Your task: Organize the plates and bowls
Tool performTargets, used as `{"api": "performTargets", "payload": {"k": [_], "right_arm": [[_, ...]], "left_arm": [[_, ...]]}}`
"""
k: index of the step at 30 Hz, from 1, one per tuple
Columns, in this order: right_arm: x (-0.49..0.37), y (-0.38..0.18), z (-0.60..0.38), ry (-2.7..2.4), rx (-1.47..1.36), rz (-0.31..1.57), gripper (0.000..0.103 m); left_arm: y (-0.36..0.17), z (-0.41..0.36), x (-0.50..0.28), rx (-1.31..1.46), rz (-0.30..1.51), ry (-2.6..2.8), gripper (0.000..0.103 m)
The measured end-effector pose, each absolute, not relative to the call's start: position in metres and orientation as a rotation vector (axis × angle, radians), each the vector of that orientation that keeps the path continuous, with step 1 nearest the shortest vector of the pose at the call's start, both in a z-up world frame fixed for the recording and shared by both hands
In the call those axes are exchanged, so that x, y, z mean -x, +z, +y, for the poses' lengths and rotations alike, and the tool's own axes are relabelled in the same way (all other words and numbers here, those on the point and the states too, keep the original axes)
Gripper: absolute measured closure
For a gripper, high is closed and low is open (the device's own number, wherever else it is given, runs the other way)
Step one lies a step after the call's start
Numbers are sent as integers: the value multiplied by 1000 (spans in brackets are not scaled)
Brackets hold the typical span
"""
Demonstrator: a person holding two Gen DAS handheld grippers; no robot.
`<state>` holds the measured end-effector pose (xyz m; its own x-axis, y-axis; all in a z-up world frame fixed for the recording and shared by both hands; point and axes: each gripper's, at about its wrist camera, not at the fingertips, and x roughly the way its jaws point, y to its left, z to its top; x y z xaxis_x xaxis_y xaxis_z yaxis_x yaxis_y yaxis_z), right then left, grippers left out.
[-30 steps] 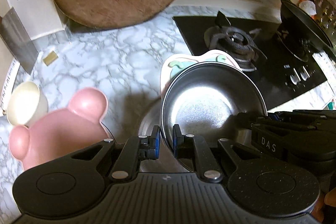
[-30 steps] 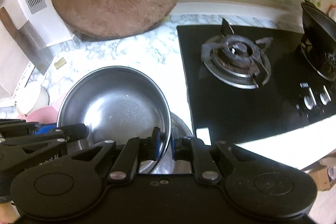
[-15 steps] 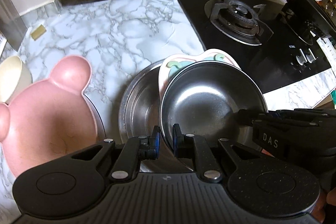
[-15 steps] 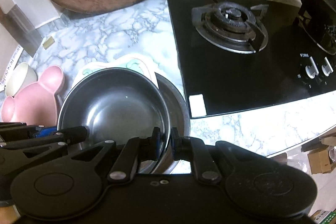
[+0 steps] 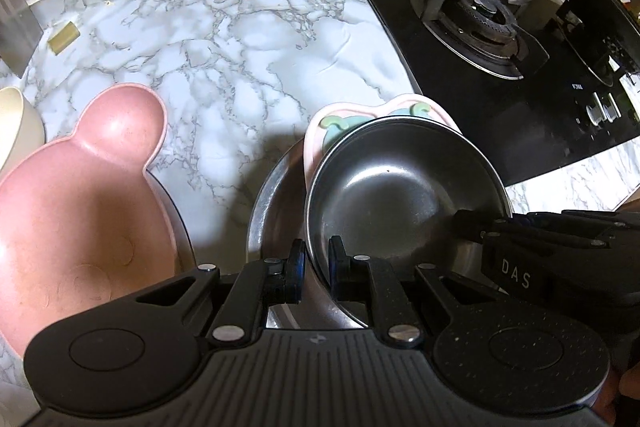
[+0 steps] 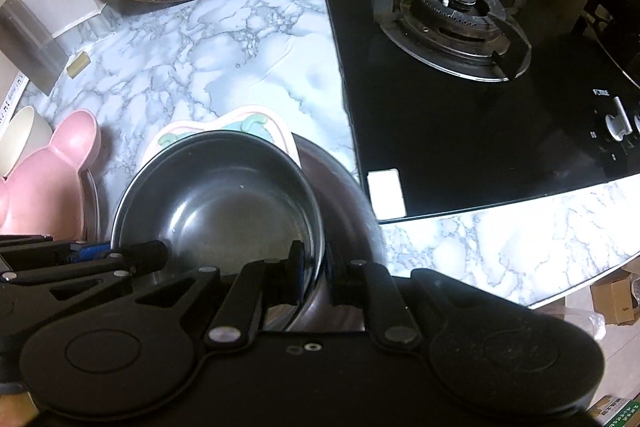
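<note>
Our left claw (image 5: 314, 263) pinches the steel bowl's (image 5: 400, 187) near rim; our right claw (image 6: 314, 267) pinches its opposite rim. The bowl sits over a pastel plate (image 5: 320, 131) inside a wider steel basin (image 5: 272, 203). Left of the bowl lies a pink bear dish (image 5: 80, 195) on the counter (image 5: 240, 39); right, the stove (image 6: 460, 87).

both grippers carried the steel bowl (image 5: 404, 187) lower, down over the pink-rimmed plate (image 5: 320, 125) and the wide steel basin (image 5: 272, 207).
</note>
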<state>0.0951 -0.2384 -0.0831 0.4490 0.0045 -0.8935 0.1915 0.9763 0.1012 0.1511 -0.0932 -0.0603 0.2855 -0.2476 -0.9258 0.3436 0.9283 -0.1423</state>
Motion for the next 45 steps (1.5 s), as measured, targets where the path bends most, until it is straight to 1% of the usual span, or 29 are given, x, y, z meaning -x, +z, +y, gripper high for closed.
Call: {"api": "performTargets", "payload": {"k": [21, 28, 35, 40, 41, 42, 43, 44, 45], "right_arm": [[-160, -83, -256, -126, -227, 1035, 91], [-161, -83, -264, -104, -262, 1036, 90], [-152, -73, -258, -78, -209, 996, 89], [-145, -60, -256, -69, -184, 951, 88], [-143, -58, -255, -64, -181, 942, 88], [-142, -55, -254, -65, -176, 935, 87], [-139, -53, -253, -66, -172, 926, 87], [-137, -50, -252, -61, -172, 918, 87], [-134, -47, -251, -48, -174, 911, 87]], "left_arm": [[-63, -107, -218, -59, 1178, -366, 93], [-63, -107, -222, -51, 1175, -381, 92], [-63, -104, -218, -50, 1164, -391, 91], [-55, -99, -210, -47, 1141, -416, 87], [-52, -97, -208, -47, 1133, -424, 82], [-49, -95, -205, -44, 1124, -430, 74], [-46, -93, -202, -43, 1108, -434, 70], [-42, -91, -199, -48, 1089, -435, 61], [-38, -90, -195, -55, 1070, -434, 55]]}}
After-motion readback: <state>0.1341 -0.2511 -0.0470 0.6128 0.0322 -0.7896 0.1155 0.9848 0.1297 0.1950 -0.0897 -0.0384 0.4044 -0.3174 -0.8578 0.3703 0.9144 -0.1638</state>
